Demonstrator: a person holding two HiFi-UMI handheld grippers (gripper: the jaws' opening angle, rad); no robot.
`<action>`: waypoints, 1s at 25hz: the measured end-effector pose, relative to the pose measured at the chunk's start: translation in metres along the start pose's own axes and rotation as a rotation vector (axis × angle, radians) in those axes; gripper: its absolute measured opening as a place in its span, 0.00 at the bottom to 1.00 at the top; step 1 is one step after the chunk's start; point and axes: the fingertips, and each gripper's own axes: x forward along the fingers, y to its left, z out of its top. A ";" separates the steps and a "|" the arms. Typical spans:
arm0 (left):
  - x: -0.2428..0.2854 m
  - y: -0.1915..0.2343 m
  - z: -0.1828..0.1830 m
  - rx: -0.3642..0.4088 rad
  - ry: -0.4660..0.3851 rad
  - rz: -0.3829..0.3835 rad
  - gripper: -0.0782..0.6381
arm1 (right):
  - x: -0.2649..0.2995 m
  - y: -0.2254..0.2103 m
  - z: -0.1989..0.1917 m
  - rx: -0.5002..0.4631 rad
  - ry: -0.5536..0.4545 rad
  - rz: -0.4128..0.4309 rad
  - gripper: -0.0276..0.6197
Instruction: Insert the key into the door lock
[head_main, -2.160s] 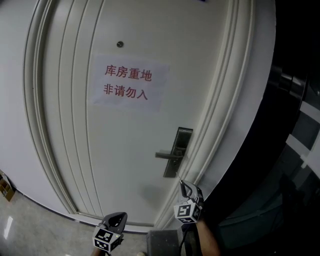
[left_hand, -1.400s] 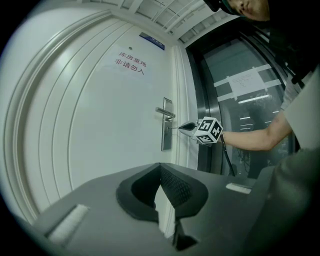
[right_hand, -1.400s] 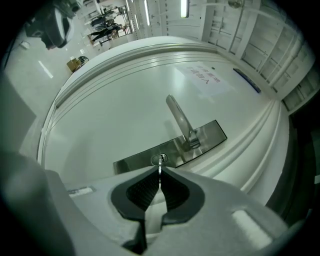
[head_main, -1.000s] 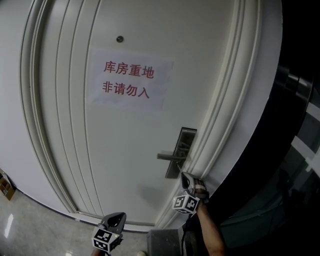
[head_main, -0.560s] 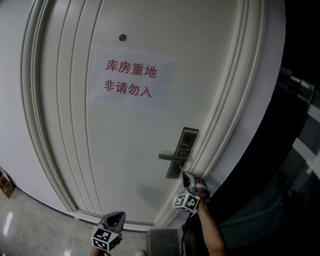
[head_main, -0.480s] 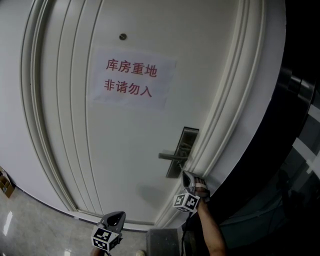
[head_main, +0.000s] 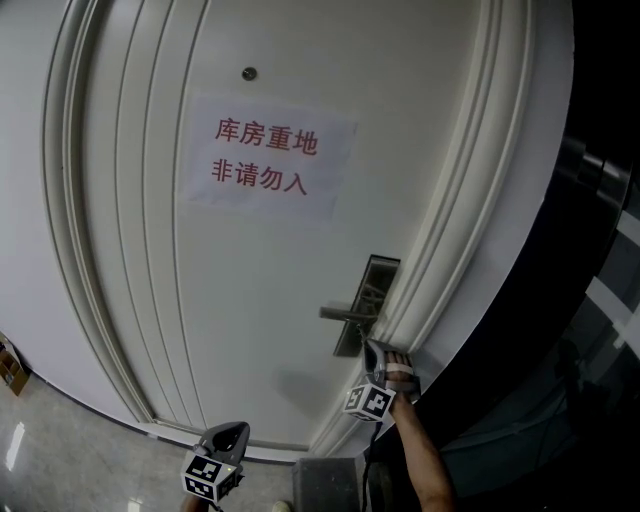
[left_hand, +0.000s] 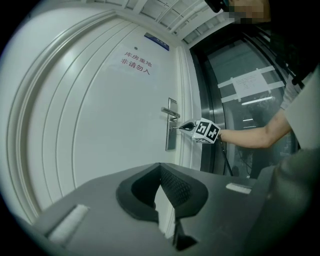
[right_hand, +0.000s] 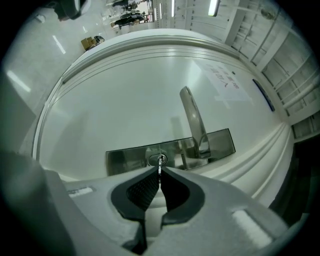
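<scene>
Cardboard box (head_main: 8, 365): at the far left edge of the head view, on the pale floor (head_main: 60, 450).
Left gripper (head_main: 230, 435): low, in front of the door's bottom edge and well apart from the lock. Its own view shows the jaw tips together with nothing between them.
Door (head_main: 250, 300): white, closed, with raised mouldings curving down each side.
Paper sign (head_main: 265, 158): stuck flat on the upper panel, with two rows of red characters; a small round peephole (head_main: 248, 73) sits above it.
Lever handle (head_main: 345, 314): metal, level, pointing towards the left of the head view from the lock plate (head_main: 376, 275).
Keyhole (right_hand: 157, 160): a round cylinder set in the lock plate, beside the base of the handle.
Key (right_hand: 160, 165): a thin metal blade sticking out from the right gripper's tips, its point at the keyhole. How deep it sits cannot be told.
Right gripper (right_hand: 160, 173): level and close up to the lock plate, its jaws pinched tight on the key.
Forearm (head_main: 415, 460): bare, reaching up from the bottom edge to the right gripper.
Dark glass panel (head_main: 600, 250): right of the door frame.
</scene>
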 end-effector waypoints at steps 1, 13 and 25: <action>0.000 0.002 0.000 -0.001 0.000 0.003 0.11 | -0.001 -0.001 0.001 -0.008 0.005 0.002 0.06; 0.004 0.005 0.000 -0.017 -0.012 -0.008 0.11 | 0.004 0.000 0.001 -0.123 0.089 0.021 0.06; 0.006 0.008 0.001 -0.022 -0.019 -0.009 0.11 | 0.007 0.001 0.007 -0.134 0.094 0.033 0.06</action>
